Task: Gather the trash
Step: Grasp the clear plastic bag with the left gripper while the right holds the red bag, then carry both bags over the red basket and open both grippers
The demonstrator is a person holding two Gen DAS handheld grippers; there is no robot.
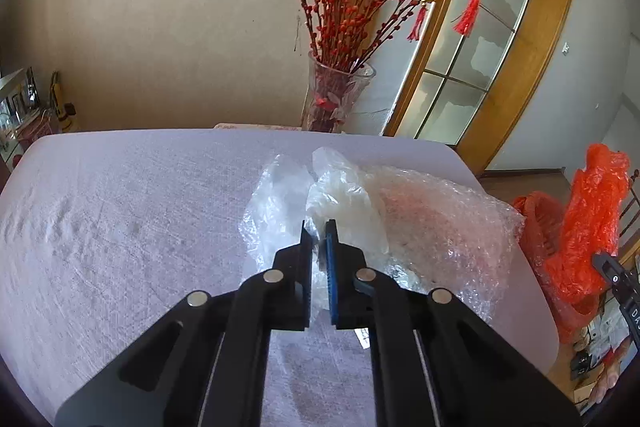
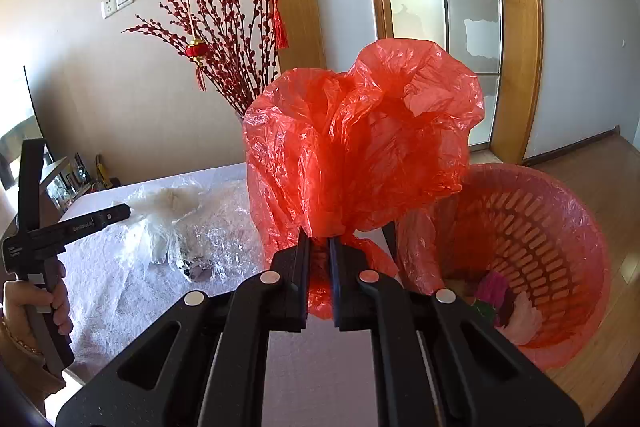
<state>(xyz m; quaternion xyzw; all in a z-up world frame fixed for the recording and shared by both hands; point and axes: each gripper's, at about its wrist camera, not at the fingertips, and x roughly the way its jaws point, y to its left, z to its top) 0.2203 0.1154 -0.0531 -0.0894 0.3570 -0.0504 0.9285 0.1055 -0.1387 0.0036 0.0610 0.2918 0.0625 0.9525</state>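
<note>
A heap of clear plastic trash lies on the white table: a crumpled clear bag and a sheet of bubble wrap. My left gripper is shut on the clear bag's near edge. In the right wrist view my right gripper is shut on the bunched red bag liner and holds it up beside the red slotted waste basket. The same heap of clear plastic lies left of it. The left gripper's body shows there too.
A glass vase of red berry branches stands at the table's far edge. The basket sits off the table's right side on a wooden floor, with paper scraps inside. Small items crowd a shelf at far left.
</note>
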